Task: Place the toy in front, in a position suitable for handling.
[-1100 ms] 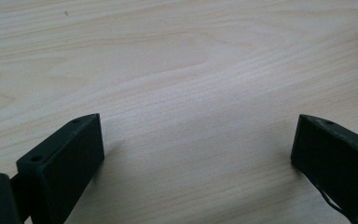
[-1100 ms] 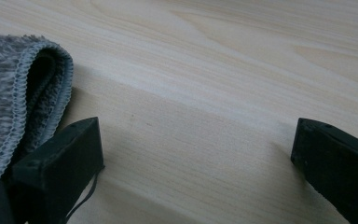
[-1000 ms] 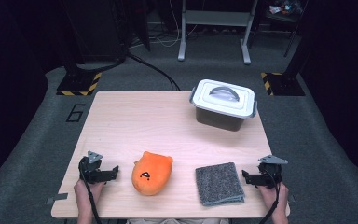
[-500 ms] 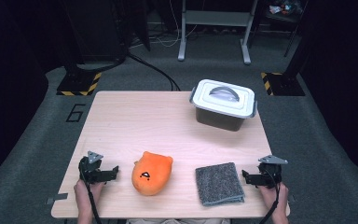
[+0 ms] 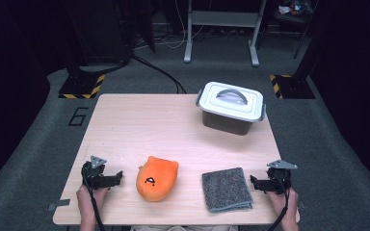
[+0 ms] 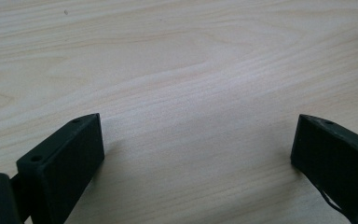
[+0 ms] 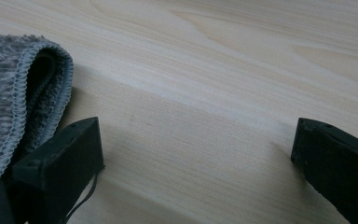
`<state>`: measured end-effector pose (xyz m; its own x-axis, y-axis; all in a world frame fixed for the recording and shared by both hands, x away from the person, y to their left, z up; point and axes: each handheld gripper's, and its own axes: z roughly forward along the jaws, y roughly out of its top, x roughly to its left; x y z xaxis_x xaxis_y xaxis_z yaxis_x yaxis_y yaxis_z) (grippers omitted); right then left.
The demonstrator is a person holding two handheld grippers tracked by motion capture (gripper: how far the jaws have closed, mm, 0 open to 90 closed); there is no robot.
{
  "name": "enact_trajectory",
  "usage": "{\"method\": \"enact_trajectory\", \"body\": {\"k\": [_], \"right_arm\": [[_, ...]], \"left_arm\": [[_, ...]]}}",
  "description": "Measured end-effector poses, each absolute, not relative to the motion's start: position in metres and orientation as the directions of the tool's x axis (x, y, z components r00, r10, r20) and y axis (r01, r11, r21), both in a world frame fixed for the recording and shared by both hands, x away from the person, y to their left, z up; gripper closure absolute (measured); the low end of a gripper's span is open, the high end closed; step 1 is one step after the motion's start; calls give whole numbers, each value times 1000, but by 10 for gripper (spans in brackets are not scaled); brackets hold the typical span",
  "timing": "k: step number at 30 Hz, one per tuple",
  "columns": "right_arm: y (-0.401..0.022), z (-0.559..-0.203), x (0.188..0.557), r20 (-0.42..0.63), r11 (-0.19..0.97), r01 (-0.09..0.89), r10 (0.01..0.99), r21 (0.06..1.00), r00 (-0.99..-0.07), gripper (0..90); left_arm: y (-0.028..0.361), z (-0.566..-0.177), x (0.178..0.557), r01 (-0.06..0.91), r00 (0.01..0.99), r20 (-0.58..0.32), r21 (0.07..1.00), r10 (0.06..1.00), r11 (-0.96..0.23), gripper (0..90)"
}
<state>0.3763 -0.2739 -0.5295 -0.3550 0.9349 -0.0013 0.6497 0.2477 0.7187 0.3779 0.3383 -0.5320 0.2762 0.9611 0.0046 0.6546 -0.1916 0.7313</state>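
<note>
An orange plush toy [image 5: 157, 178] lies near the table's front edge, left of centre. To its right lies a folded grey towel [image 5: 226, 189], whose hemmed edge [image 7: 23, 98] sits just left of my right gripper's jaws. My left gripper [image 5: 116, 178] rests on the table left of the plush, open, with bare wood between its jaws [image 6: 196, 154]. My right gripper [image 5: 253, 182] rests at the front right beside the towel, open, with nothing between its jaws [image 7: 196, 154]. A hand holds each gripper from the front edge.
A grey lidded container [image 5: 230, 107] with a white lid and handle stands at the back right of the wooden table [image 5: 144, 125]. Dark floor, cables and stand legs surround the table.
</note>
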Motion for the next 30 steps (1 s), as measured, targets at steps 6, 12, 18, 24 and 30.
{"method": "enact_trajectory", "body": {"k": [6,12,18,24,30], "right_arm": [[-276,-526,377,31,224,660,936,717,-351,0],[-262,-504,367,52,227,633,919,740,-390,0],[-239,-488,358,31,291,614,888,734,-458,0],[-214,-486,351,18,352,592,850,725,-526,0],[-192,-486,346,9,410,577,810,706,-586,0]], "left_arm": [[338,-532,378,654,278,4,731,961,-192,25],[338,-532,378,655,278,5,731,960,-193,25],[338,-532,378,654,278,5,731,960,-194,25],[338,-532,378,655,278,5,731,960,-193,25],[338,-532,378,654,278,5,731,961,-194,25]]}}
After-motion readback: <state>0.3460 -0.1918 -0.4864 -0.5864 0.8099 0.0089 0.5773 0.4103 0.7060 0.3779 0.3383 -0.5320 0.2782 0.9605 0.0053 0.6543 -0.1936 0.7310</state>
